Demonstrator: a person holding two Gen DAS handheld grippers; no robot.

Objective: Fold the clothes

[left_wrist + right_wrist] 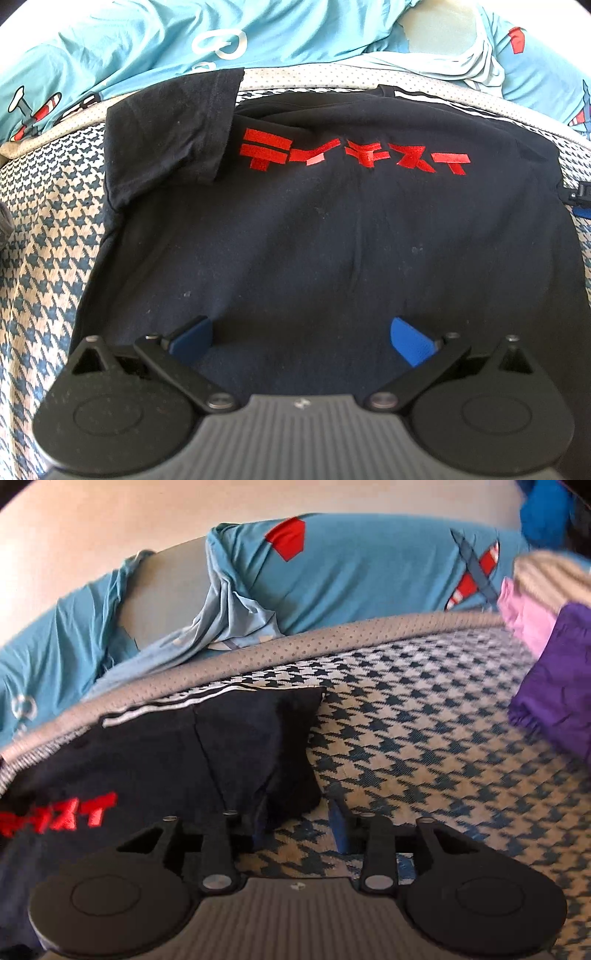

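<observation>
Shirt: a black cotton T-shirt with red embroidered lettering [332, 229] lies spread flat, print up, on the blue-and-cream houndstooth mattress [40, 240].
Left sleeve: the short black sleeve [173, 125] is already folded in over the chest, beside the lettering.
Right sleeve: the other sleeve [273, 746] still sticks out onto the mattress.
Handling: I'd judge it light, limp and unbreakable; it will sag and crease, so pinch a hem or seam edge.
Left gripper [301, 338]: blue pads spread wide over the lower body of the shirt, holding nothing.
Right gripper [295, 829]: jaws partly apart, straddling the sleeve's edge, the left finger over black cloth, the right over bare mattress; nothing clamped.
Beyond: a turquoise printed cover [110, 40] bunched at the far edge; purple and pink folded clothes [550, 664] well to the right.
</observation>
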